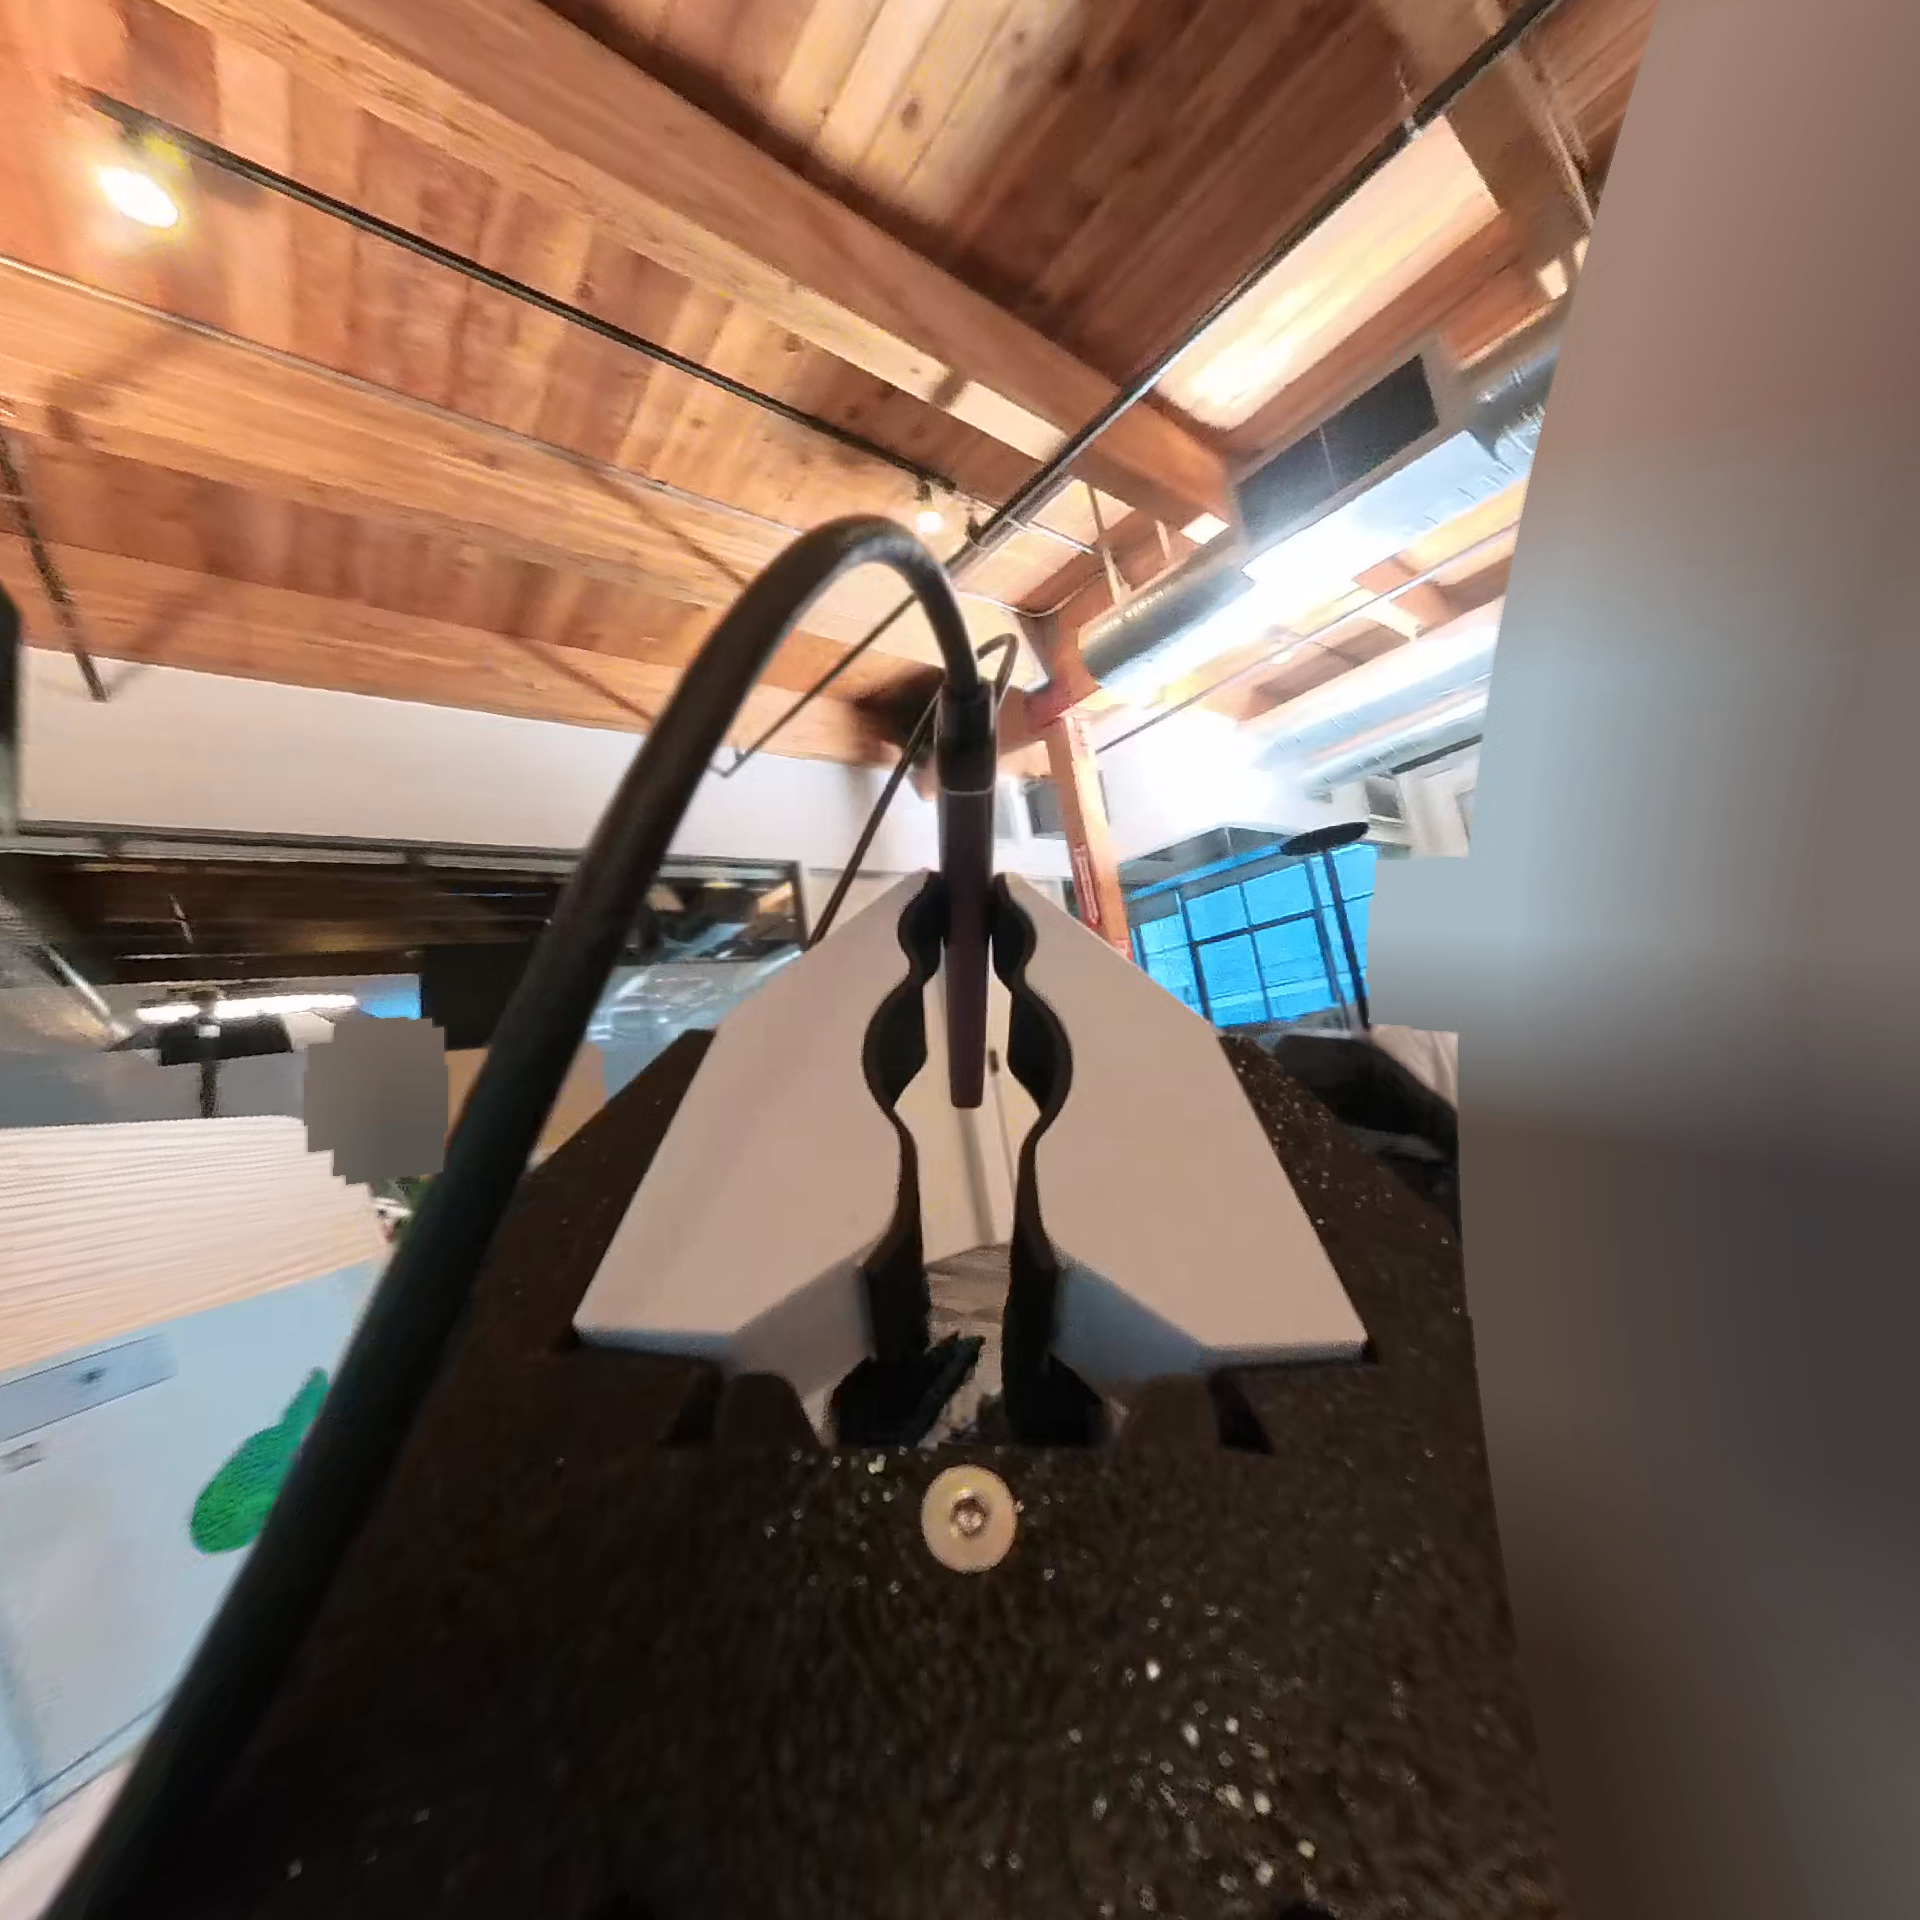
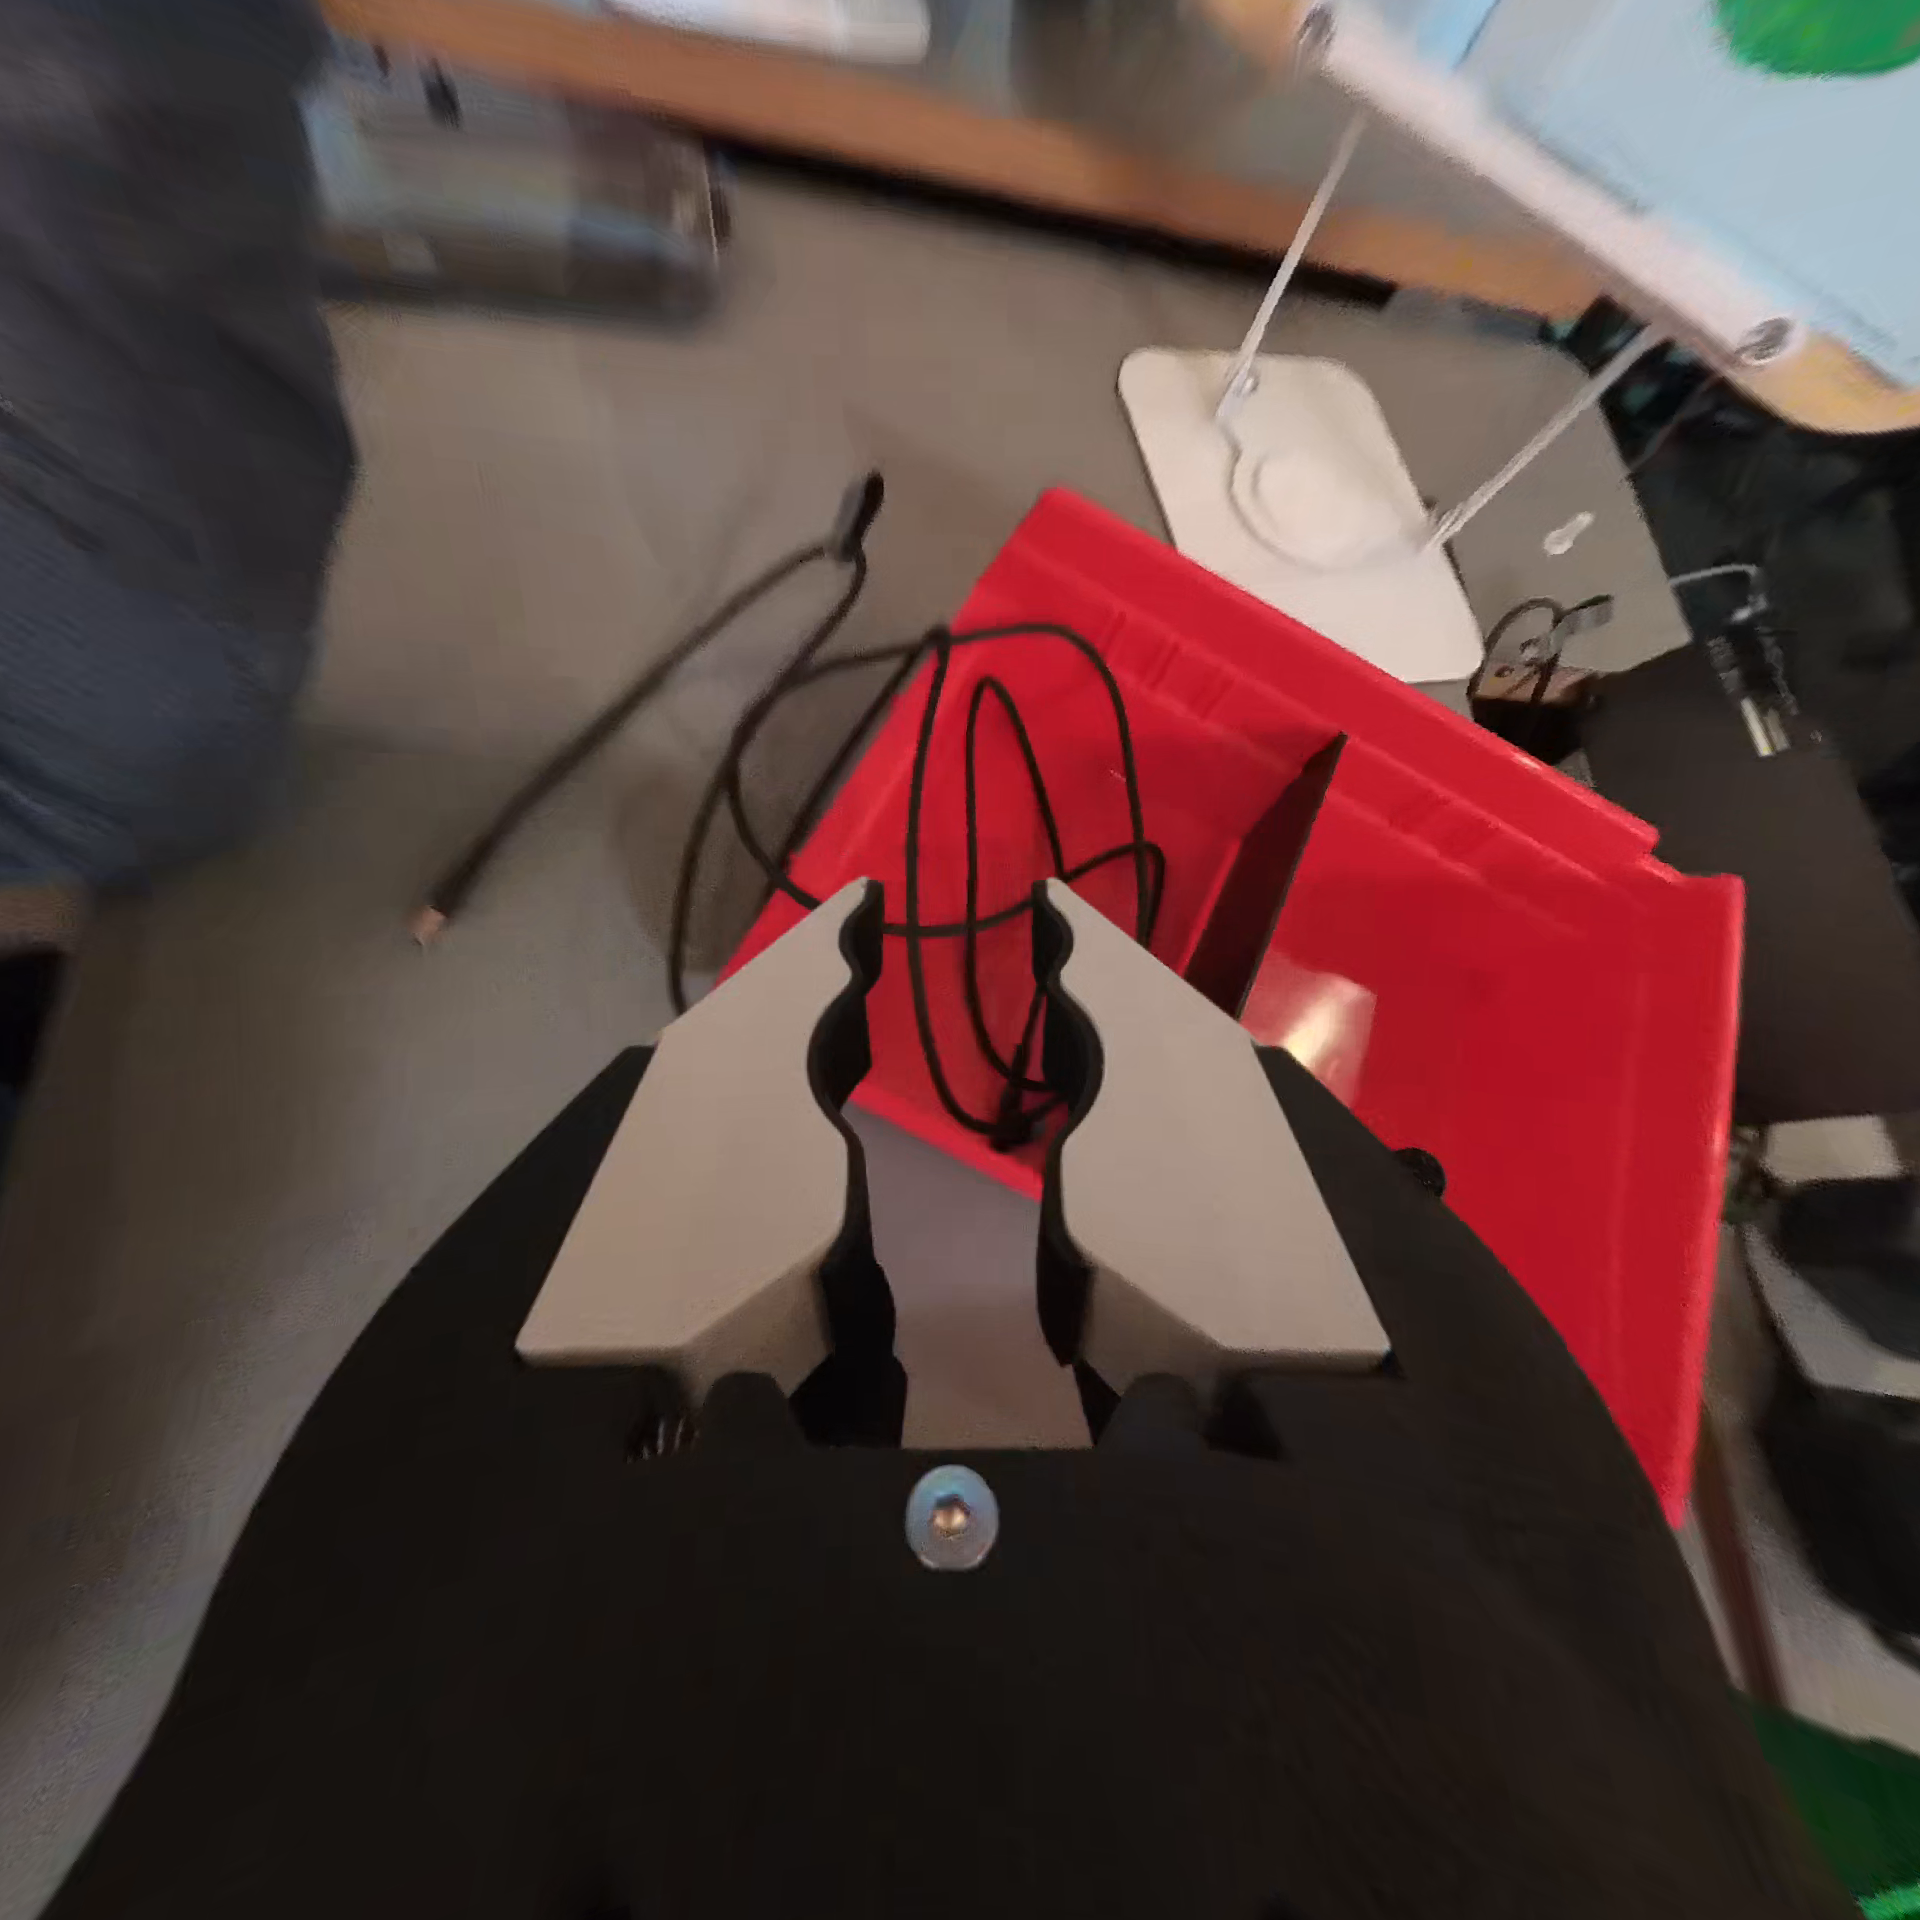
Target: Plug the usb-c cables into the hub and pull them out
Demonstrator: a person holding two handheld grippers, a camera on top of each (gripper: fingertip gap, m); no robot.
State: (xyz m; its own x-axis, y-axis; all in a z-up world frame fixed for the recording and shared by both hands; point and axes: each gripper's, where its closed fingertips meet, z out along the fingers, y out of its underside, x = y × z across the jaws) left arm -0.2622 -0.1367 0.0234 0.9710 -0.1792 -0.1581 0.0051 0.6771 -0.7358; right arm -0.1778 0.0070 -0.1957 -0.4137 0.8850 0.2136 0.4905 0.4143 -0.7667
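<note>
Black gripper housing fills the lower half of each wrist view, with a single screw at 6 o'clock below the fingers.

Left unit: the left gripper (image 1: 966, 914) points up toward a wooden ceiling (image 1: 623, 312). Its fingers are clenched on a slim dark body, judged to be the hub (image 1: 966, 987), held edge-on near the fingertips. A thick black lead (image 1: 582, 935) leaves the top of this body at 12 o'clock, arcs over and drops toward 7 o'clock.

Right unit: the right gripper (image 2: 956, 925) is released; its fingers stand apart with nothing between them. It hovers above a red bin (image 2: 1455, 935) on a grey table (image 2: 520, 623). A coiled black usb-c cable (image 2: 1039, 790) lies in the bin's near compartment, its plug end toward 6 o'clock. A second black cable (image 2: 644, 717) lies on the table at 10 o'clock, plug tip toward 8 o'clock. A white lamp base (image 2: 1299, 499) stands at 1 o'clock.

Step in hand, as judged: cable pick-up, before insertion. The next move calls for lowering the right gripper onto a plug housing, gripping it square, then aligning it with the hub port.

Writing: no brand or label is legible; both views are motion-blurred.
</note>
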